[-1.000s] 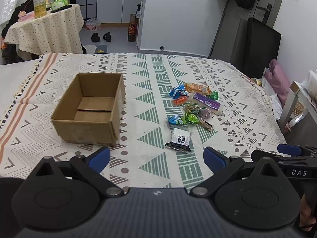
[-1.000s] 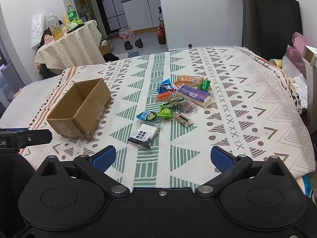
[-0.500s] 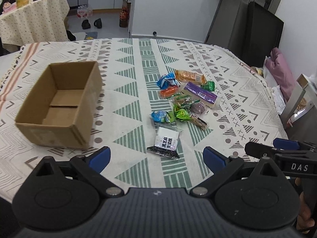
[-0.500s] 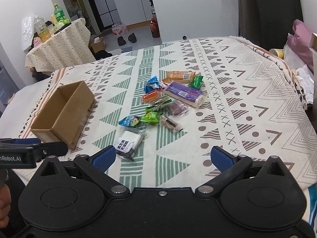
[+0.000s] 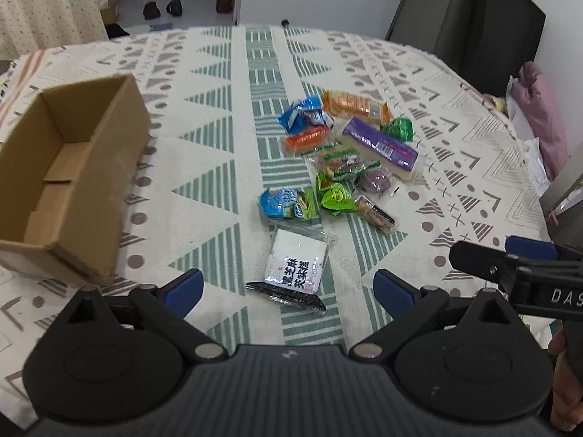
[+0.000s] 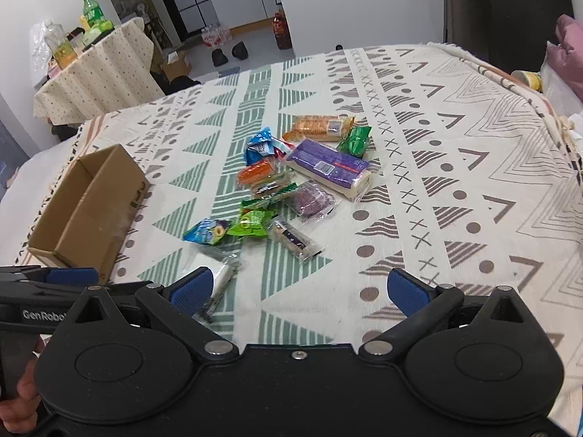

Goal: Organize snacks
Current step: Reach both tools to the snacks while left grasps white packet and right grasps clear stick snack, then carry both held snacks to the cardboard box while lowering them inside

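Note:
Several wrapped snacks lie in a loose pile (image 5: 342, 167) (image 6: 291, 189) mid-table on a patterned cloth. Nearest me is a white and black packet (image 5: 295, 269) (image 6: 218, 284). Behind it lie a blue-green packet (image 5: 288, 205), a lime green one (image 5: 335, 196) and a long purple bar (image 5: 382, 145) (image 6: 331, 167). An open, empty cardboard box (image 5: 69, 178) (image 6: 91, 211) stands to the left. My left gripper (image 5: 288, 291) is open, just short of the white packet. My right gripper (image 6: 298, 289) is open, its left finger beside that packet.
The patterned tablecloth (image 6: 455, 167) covers the whole table; bare cloth stretches to the right of the pile. A dark chair (image 5: 484, 36) and pink cushion (image 5: 543, 123) stand past the far right edge. A small covered table with bottles (image 6: 91, 69) stands back left.
Both grippers have moved forward and lower toward the snack pile, and the left one has shifted right. The white packet now lies just ahead of the left fingers. Both stay open.

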### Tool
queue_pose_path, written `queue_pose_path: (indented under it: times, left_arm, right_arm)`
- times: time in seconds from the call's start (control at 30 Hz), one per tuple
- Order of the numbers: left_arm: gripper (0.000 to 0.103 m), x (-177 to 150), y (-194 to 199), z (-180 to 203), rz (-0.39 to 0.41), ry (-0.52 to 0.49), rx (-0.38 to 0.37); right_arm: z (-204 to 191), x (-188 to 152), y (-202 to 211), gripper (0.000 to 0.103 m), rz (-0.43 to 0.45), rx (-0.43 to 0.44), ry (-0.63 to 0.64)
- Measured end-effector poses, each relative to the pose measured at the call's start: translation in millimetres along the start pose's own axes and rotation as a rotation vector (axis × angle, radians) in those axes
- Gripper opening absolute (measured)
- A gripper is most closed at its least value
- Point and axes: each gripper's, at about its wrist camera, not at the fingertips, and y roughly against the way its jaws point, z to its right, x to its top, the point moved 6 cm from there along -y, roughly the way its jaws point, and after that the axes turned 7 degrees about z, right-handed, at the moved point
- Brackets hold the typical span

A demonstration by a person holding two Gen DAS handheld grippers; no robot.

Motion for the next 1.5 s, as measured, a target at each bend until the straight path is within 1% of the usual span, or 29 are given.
queue_pose_path:
  times: [0.1,0.17,0.3,0.47,0.53,0.63,0.7,0.77,0.83,0.87,0.9,0.93,0.97,1.0,1.03,1.1,1.17,1.33,1.5]
  left_arm:
    - [0.100,0,-18,1,-0.034,-0.003,0.006]
    - [0.100,-1,-28,2,-0.055,-0.008,0.007]
    - [0.100,-2,-51,-1,-0.105,-0.008,0.027]
    - [0.096,-3,-73,-3,-0.146,0.017,0.026]
    - [0.096,-4,-79,-2,-0.161,0.025,0.011]
    - [0.092,-6,-87,-1,-0.178,0.045,-0.004]
    - [0.090,-7,-93,-2,-0.197,0.067,-0.013]
    - [0.088,-7,-96,-3,-0.206,0.081,-0.010]
    - [0.086,-5,-96,-4,-0.204,0.089,-0.021]
    - [0.084,-4,-95,-4,-0.203,0.098,-0.027]
    - [0.081,-4,-95,-5,-0.203,0.105,-0.030]
    - [0.076,-3,-95,-5,-0.204,0.107,-0.032]
    - [0.073,-3,-95,-5,-0.203,0.109,-0.033]
    - [0.065,-2,-95,-6,-0.204,0.111,-0.036]
    - [0.057,-2,-94,-6,-0.204,0.117,-0.042]
    - [0.051,-2,-94,-8,-0.202,0.132,-0.058]
    - [0.048,-2,-92,-10,-0.199,0.137,-0.067]
    - [0.046,-3,-82,-11,-0.180,0.140,-0.079]
    - [0.045,0,-65,-8,-0.146,0.135,-0.089]
  right_arm:
    - [3,1,-15,0.103,-0.024,0.008,0.008]
    - [5,-1,-29,0.103,-0.066,0.007,0.025]
    - [7,-2,-50,0.103,-0.108,0.006,0.057]
    - [15,3,-73,0.103,-0.130,0.004,0.051]
    - [16,5,-80,0.102,-0.132,0.007,0.051]
    - [16,9,-92,0.094,-0.143,0.019,0.059]
    - [14,11,-99,0.082,-0.154,0.027,0.072]
    - [10,12,-106,0.075,-0.166,0.034,0.086]
    - [6,12,-112,0.072,-0.172,0.040,0.106]
    - [4,12,-114,0.068,-0.177,0.039,0.118]
    - [2,11,-117,0.063,-0.183,0.039,0.129]
    - [1,10,-119,0.060,-0.189,0.040,0.133]
    - [0,9,-122,0.053,-0.195,0.039,0.135]
    - [-1,8,-123,0.045,-0.198,0.035,0.138]
    - [-1,8,-124,0.042,-0.196,0.028,0.142]
    - [0,7,-124,0.029,-0.194,0.023,0.134]
    - [1,7,-121,0.020,-0.203,0.040,0.100]
    - [-4,5,-102,0.020,-0.183,0.057,0.060]
    - [-11,5,-81,0.020,-0.152,0.048,0.032]
